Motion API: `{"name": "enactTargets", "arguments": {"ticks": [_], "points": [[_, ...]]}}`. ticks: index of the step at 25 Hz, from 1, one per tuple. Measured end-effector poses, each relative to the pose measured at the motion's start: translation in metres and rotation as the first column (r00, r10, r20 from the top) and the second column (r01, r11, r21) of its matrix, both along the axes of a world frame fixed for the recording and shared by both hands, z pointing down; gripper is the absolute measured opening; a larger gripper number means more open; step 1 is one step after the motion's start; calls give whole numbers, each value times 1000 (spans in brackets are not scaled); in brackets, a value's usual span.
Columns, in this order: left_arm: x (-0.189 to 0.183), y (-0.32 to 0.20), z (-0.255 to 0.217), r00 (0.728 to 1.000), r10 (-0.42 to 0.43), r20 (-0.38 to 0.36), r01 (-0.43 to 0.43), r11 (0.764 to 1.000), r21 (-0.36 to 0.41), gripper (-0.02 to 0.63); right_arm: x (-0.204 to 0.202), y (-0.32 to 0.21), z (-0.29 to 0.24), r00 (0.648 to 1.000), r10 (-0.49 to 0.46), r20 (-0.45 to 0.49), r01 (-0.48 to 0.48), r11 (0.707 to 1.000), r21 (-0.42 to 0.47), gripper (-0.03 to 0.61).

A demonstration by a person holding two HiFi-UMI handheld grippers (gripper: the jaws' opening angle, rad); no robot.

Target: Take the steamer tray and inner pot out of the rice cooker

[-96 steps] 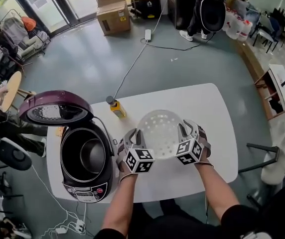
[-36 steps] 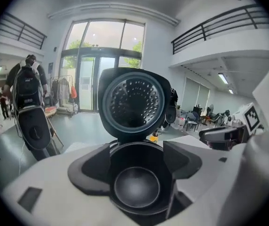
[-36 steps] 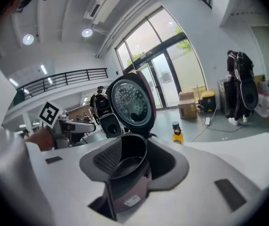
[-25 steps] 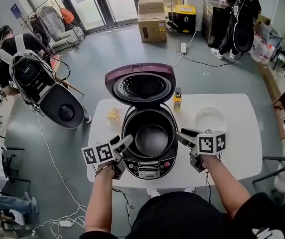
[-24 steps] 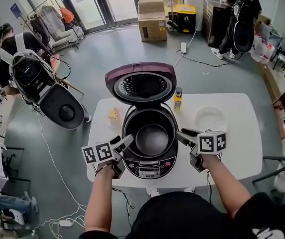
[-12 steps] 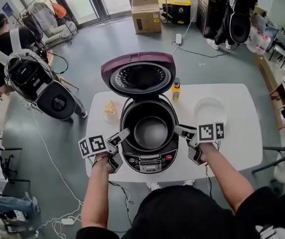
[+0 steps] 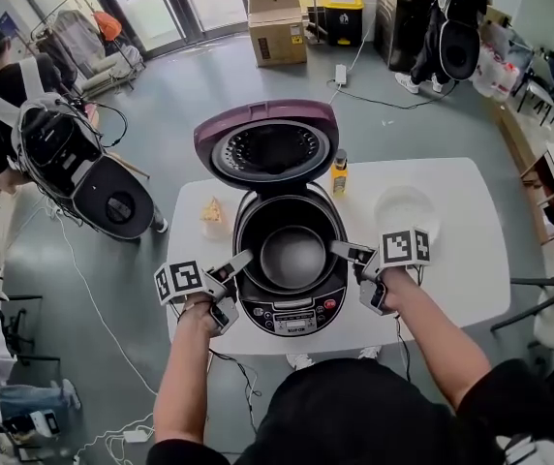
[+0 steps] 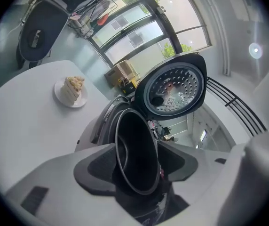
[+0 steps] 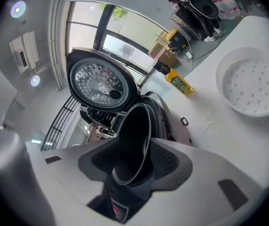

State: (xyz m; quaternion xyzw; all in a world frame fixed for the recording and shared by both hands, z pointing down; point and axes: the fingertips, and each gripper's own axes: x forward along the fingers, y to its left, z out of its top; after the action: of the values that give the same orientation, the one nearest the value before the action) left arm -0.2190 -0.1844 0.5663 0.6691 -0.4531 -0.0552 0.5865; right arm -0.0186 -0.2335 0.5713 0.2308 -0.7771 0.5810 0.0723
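Observation:
The purple rice cooker (image 7: 287,310) stands open on the white table (image 7: 451,279), lid (image 7: 267,145) tipped back. The dark inner pot (image 7: 294,257) sits inside it. The white perforated steamer tray (image 7: 405,211) lies on the table to the right, also in the right gripper view (image 9: 253,84). My left gripper (image 7: 230,271) is at the pot's left rim; its jaws have just been closing, with the rim (image 8: 135,147) between them and a gap showing. My right gripper (image 7: 353,256) stands open over the right rim (image 9: 133,138).
A yellow bottle (image 7: 339,172) stands behind the cooker's right side. A small plate of food (image 7: 213,219) sits at its left. A person with bulky black equipment (image 7: 74,163) is on the floor side at left, and cardboard boxes (image 7: 277,22) stand far back.
Earlier both grippers held the steamer tray over the table; it now lies at the right. Over the last second both grippers sank and rolled onto the pot's rims, and the left jaws narrowed.

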Motion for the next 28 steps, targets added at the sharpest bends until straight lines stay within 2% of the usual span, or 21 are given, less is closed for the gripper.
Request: {"name": "enactTargets", "arguments": {"ticks": [6, 14, 17, 24, 28], "points": [[-2, 0, 7, 999, 22, 36, -21, 1000, -21, 226, -1, -5, 5, 999, 18, -33, -18, 1000, -7, 182], [-9, 2, 16, 989, 27, 146, -19, 998, -53, 103, 3, -8, 17, 991, 27, -128, -27, 1000, 3, 41], [-14, 4, 21, 983, 21, 181, -8, 997, -74, 21, 2, -7, 17, 992, 11, -129, -10, 1000, 8, 26], [-14, 4, 22, 984, 20, 176, -7, 997, -75, 18, 1, -7, 18, 993, 16, -119, -15, 1000, 5, 21], [-15, 3, 11, 980, 10, 201, -2, 999, -39, 18, 2, -6, 14, 994, 27, -110, -26, 1000, 12, 18]]}}
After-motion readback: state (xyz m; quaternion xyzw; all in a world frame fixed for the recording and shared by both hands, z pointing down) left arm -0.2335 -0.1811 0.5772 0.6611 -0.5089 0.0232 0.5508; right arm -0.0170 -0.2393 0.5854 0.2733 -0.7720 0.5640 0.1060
